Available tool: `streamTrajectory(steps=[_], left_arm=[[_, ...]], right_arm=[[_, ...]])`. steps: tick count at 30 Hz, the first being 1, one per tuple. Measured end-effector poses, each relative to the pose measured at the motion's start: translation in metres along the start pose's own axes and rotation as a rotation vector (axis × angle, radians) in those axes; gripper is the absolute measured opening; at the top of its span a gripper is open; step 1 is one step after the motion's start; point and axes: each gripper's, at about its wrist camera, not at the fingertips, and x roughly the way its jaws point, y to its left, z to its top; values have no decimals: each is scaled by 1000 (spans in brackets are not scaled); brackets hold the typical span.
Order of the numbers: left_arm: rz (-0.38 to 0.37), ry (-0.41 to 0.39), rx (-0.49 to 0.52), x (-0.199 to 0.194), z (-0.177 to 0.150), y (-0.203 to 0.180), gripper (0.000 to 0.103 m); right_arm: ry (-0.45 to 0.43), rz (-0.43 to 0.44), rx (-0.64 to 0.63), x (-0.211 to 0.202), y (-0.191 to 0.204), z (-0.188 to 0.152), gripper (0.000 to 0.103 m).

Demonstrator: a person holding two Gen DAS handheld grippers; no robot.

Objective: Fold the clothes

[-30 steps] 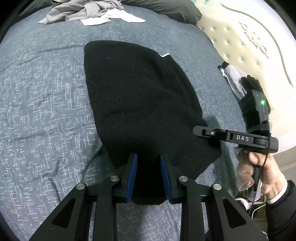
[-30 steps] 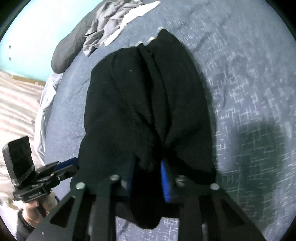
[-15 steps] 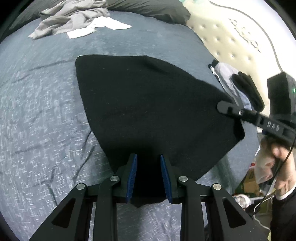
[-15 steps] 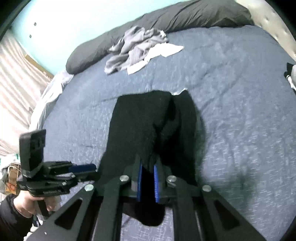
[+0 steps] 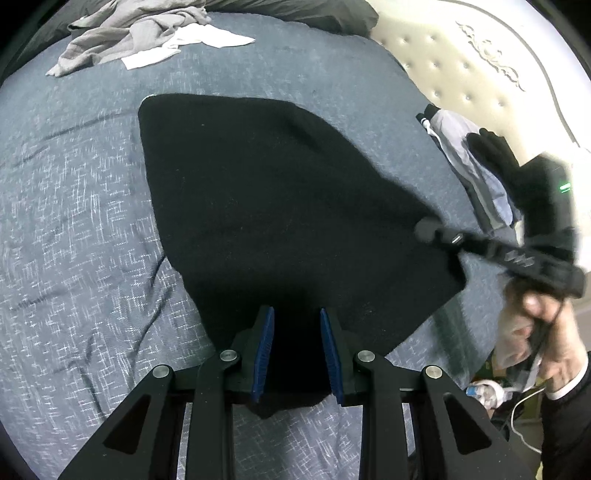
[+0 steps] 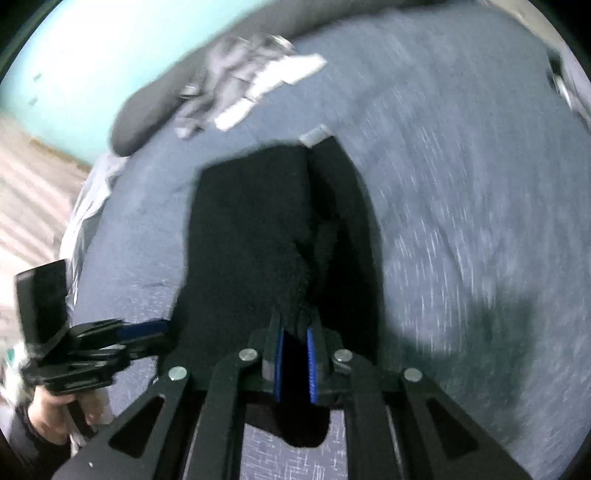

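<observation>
A black garment (image 5: 266,206) lies spread on the blue-grey bedspread (image 5: 74,229), its near edge lifted and pulled taut between both grippers. My left gripper (image 5: 295,314) is shut on the near hem, with black cloth filling the gap between its blue pads. In the same view my right gripper (image 5: 439,234), held by a hand (image 5: 546,332), pinches the right-hand corner. In the blurred right wrist view my right gripper (image 6: 295,330) is shut on a bunched fold of the garment (image 6: 251,229). My left gripper (image 6: 147,330) holds the edge at the left.
A heap of grey clothes (image 5: 125,37) and a white cloth (image 5: 184,50) lie at the far end by a dark pillow (image 5: 314,14). A stack of folded clothes (image 5: 476,173) sits at the right by the cream tufted headboard (image 5: 461,62). Cables and clutter (image 5: 491,391) lie beyond the bed's edge.
The right gripper has risen and drawn away to the right, tightening on the cloth. The garment's near edge went from slack to stretched wide between the grippers. The left gripper keeps its hold.
</observation>
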Motion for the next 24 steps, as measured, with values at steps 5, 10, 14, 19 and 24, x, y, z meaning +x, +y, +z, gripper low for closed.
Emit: streamTrajectory(steps=[5,10,14,19,24], left_arm=[[-6,3,10,-1,-1,-2,28],[-9,27,9,9,-4,-1,28],[-4,29,12,9,-3,0,28],[14,-7,-18,3,-3,12,28],[8,12,-12,6,-13,20,29]], right_arm=[[-11,-35,-56,-9,6,3,9],[94,-56,67,36,-37,-19,9],[118,-38,107,47,-50,-24,9],[153,-1,57,42,-43,-17,11],[114,-13,84,25,-46,-3,19]])
